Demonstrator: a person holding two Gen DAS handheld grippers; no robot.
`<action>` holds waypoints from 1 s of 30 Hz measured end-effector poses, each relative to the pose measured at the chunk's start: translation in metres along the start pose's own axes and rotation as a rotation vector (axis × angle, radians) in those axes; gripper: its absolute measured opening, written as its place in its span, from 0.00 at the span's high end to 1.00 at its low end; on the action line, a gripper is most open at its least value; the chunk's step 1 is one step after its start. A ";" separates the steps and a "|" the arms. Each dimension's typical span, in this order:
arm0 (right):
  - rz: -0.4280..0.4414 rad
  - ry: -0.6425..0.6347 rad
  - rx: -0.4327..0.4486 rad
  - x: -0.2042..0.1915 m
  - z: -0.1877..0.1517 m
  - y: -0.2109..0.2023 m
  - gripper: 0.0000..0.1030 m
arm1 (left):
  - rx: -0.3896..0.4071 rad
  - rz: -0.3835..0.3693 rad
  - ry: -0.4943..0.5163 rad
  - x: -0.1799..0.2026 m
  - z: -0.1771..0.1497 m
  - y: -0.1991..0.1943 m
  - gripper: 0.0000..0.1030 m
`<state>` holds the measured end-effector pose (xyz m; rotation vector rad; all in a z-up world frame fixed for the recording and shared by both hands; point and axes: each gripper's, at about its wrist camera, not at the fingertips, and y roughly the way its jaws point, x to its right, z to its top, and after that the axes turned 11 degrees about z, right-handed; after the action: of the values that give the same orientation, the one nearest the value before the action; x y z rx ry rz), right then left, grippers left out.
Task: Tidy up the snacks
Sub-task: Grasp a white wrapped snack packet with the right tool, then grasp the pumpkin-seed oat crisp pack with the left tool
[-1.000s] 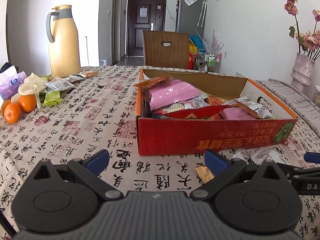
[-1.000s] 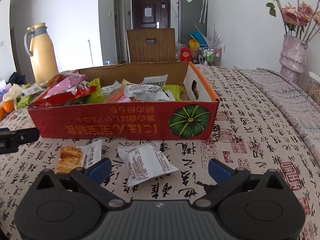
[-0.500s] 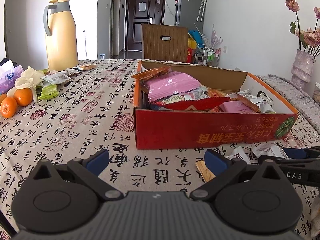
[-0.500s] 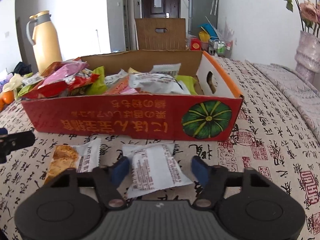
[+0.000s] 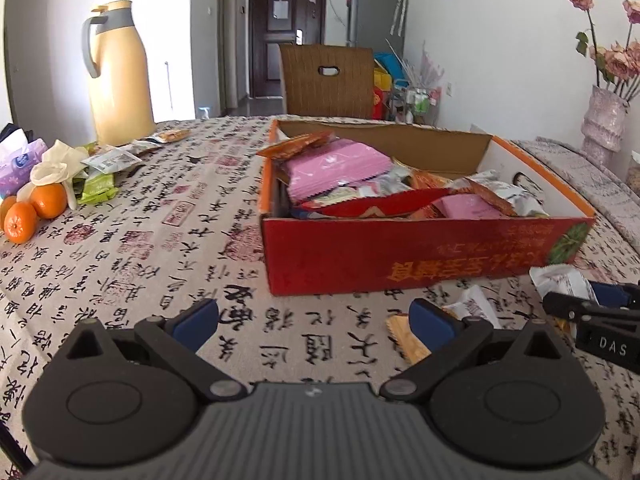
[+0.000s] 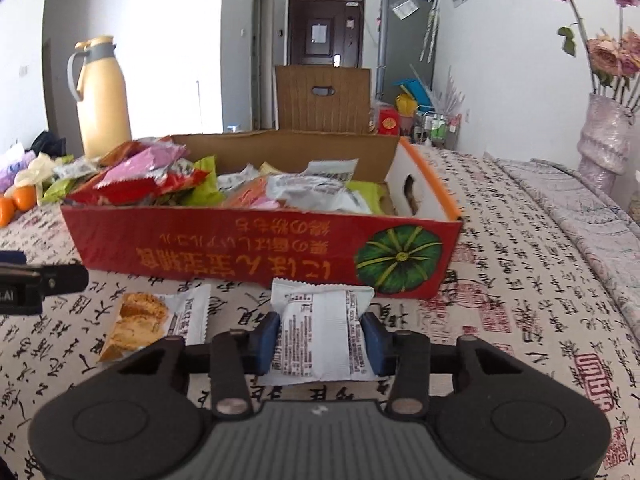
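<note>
A red cardboard box [image 6: 224, 252] [image 5: 400, 256] full of snack packets stands on the patterned tablecloth. My right gripper [image 6: 320, 338] is shut on a white snack packet [image 6: 320, 332] and holds it just in front of the box. A biscuit packet [image 6: 156, 320] [image 5: 416, 340] lies on the cloth to its left. My left gripper [image 5: 314, 318] is open and empty, low over the cloth in front of the box's left corner. The right gripper with its white packet [image 5: 564, 280] shows at the right of the left wrist view.
A yellow thermos jug [image 5: 118, 76] stands at the far left. Oranges [image 5: 34, 210], tissues and loose packets [image 5: 100, 184] lie at the left edge. A vase of dried roses [image 6: 604, 136] stands at the far right. A wooden chair [image 5: 326, 80] is behind the table.
My right gripper moved forward and closed from wide open onto the white packet. The left gripper stayed open and shifted a little.
</note>
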<state>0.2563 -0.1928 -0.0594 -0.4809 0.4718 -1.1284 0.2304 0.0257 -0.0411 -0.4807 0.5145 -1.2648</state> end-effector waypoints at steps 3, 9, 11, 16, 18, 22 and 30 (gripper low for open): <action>-0.008 0.018 0.022 0.007 -0.002 -0.009 0.58 | -0.025 -0.020 0.024 0.010 0.005 -0.004 0.00; -0.020 0.069 0.061 0.023 -0.005 -0.021 0.58 | -0.115 -0.044 0.054 0.045 0.011 0.002 0.00; -0.016 0.077 0.068 0.026 -0.006 -0.023 0.57 | -0.165 -0.048 0.047 0.057 0.013 0.009 0.00; 0.006 0.086 0.082 0.029 -0.007 -0.027 0.57 | -0.247 -0.035 0.035 0.079 0.013 0.023 0.00; 0.012 0.090 0.085 0.029 -0.008 -0.027 0.57 | -0.263 -0.021 0.035 0.087 0.012 0.026 0.00; 0.020 0.099 0.091 0.032 -0.009 -0.028 0.57 | -0.288 0.017 0.039 0.097 0.008 0.034 0.00; 0.033 0.099 0.094 0.031 -0.011 -0.028 0.57 | -0.261 0.050 0.046 0.101 0.003 0.029 0.04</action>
<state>0.2401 -0.2326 -0.0558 -0.3350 0.5086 -1.1412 0.2765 -0.0649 -0.0667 -0.6541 0.7318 -1.1682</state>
